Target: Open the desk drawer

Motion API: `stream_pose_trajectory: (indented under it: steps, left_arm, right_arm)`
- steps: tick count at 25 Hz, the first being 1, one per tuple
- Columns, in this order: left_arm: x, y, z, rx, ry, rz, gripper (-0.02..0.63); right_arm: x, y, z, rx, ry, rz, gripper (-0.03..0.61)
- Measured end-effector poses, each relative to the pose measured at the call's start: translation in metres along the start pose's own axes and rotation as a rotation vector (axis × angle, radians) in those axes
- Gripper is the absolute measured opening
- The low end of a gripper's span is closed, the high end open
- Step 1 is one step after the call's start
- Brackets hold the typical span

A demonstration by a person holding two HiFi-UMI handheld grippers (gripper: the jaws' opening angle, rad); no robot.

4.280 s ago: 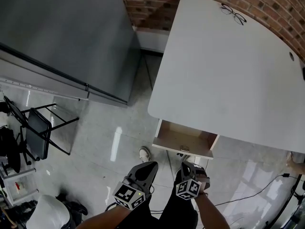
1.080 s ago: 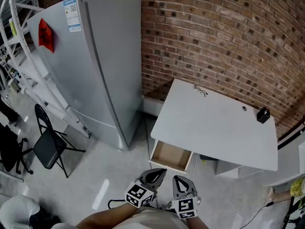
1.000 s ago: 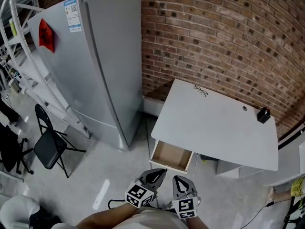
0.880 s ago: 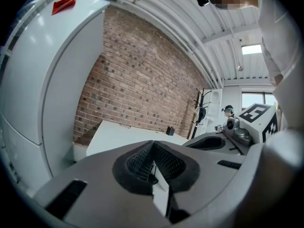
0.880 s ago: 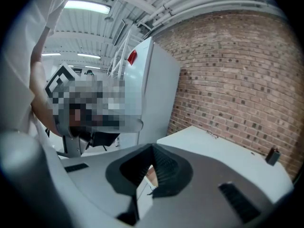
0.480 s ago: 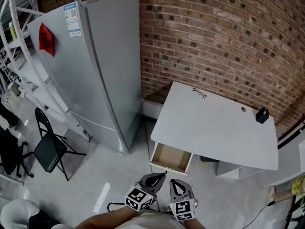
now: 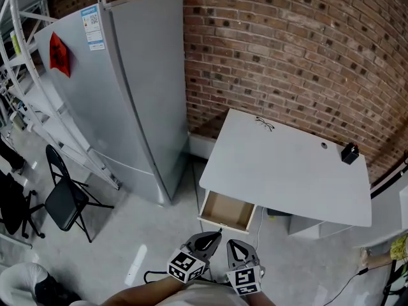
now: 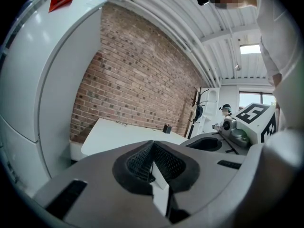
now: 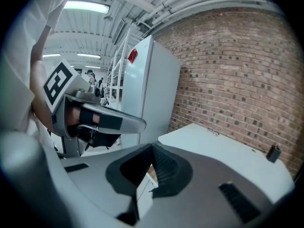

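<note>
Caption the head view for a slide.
Light wooden drawer open beneath the white rectangular desk; left hand-held gripper and right hand-held gripper, both shut, held short of it.

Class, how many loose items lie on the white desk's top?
2: a pair of glasses near the desk's back edge, and a small black object at its back right corner. Nothing appears hidden.
</note>
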State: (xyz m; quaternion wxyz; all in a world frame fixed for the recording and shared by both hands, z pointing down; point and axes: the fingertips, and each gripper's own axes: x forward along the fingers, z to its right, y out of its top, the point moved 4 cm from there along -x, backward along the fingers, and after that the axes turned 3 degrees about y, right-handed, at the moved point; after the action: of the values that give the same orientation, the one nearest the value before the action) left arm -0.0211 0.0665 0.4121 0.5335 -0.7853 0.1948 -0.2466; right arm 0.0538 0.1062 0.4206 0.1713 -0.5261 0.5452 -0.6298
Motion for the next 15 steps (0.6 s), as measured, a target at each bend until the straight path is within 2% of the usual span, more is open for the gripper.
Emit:
stream_pose_trajectory:
  steps: [15]
  left_arm:
    - [0.005, 0.0, 0.013, -0.033, 0.039, 0.005, 0.008]
  right_arm:
    - [-0.012, -0.005, 0.005, -0.016, 0.053, 0.003, 0.015]
